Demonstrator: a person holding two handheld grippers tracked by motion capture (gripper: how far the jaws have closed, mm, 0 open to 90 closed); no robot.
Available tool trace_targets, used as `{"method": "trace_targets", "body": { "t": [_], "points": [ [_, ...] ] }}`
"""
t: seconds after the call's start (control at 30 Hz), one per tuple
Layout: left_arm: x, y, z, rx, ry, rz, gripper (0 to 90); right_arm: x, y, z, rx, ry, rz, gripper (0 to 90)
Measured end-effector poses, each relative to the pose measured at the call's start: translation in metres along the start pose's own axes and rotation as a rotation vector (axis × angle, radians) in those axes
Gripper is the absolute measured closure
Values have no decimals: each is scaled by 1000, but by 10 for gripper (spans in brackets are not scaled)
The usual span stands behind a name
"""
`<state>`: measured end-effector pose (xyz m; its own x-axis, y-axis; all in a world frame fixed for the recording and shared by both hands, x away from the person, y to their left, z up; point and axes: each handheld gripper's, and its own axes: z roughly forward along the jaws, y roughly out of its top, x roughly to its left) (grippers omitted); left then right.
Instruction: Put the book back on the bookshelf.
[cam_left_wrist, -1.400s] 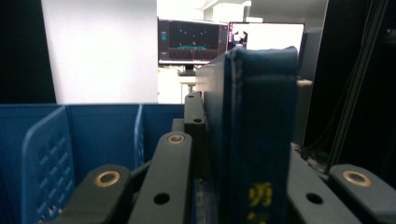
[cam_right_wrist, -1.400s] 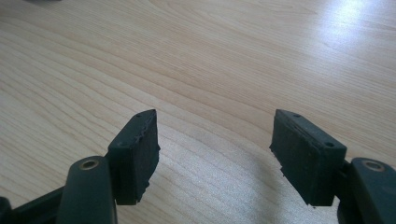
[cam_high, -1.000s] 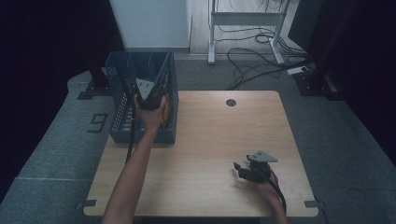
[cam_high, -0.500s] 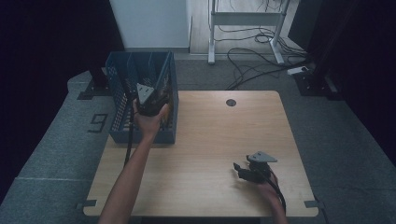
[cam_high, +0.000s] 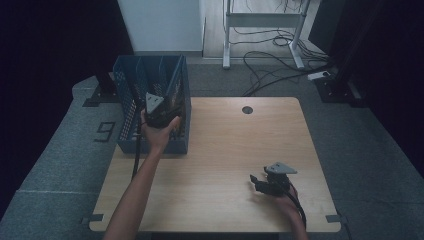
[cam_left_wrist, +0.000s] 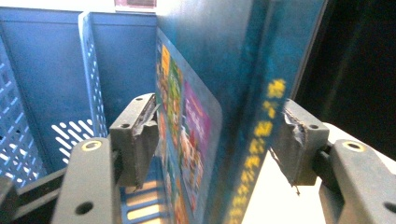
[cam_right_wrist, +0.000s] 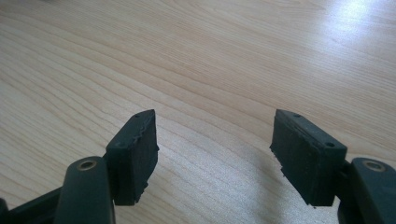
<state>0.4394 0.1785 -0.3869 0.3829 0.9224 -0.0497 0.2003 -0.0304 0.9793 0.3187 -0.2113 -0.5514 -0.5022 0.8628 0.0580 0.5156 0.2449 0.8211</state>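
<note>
A blue slotted file rack (cam_high: 131, 85) stands on the table's far left corner. A teal book (cam_left_wrist: 198, 135) with a colourful cover and yellow spine lettering stands upright in its right-hand slot. My left gripper (cam_left_wrist: 217, 140) straddles the book's near edge. Its jaws have just been opening; the book is still between them, and the pads stand off it. From above, the left gripper (cam_high: 167, 102) reaches into the rack (cam_left_wrist: 42, 93) beside the book (cam_high: 176, 92). My right gripper (cam_high: 255, 183) rests low over the wooden table (cam_high: 225, 140) at the near right, open (cam_right_wrist: 215, 149), nothing between its jaws.
A small round cable hole (cam_high: 247, 110) sits near the table's far edge. Grey floor mats surround the table; a desk frame and cables (cam_high: 270, 55) lie beyond it. The rack's left slots (cam_left_wrist: 56, 84) hold nothing that I can see.
The left hand has shifted slightly toward me at the rack. The right gripper has stayed where it was.
</note>
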Motion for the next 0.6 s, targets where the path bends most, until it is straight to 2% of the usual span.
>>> {"method": "trace_targets", "body": {
  "t": [0.3, 0.6],
  "points": [
    [1, -4, -15, 23, -43, -1, 340, 0, 0, 1, 6, -7, -8, 305],
    [-2, -12, -28, 49, -64, 24, 328, 0, 0, 1, 10, -2, -6, 303]
  ]
}}
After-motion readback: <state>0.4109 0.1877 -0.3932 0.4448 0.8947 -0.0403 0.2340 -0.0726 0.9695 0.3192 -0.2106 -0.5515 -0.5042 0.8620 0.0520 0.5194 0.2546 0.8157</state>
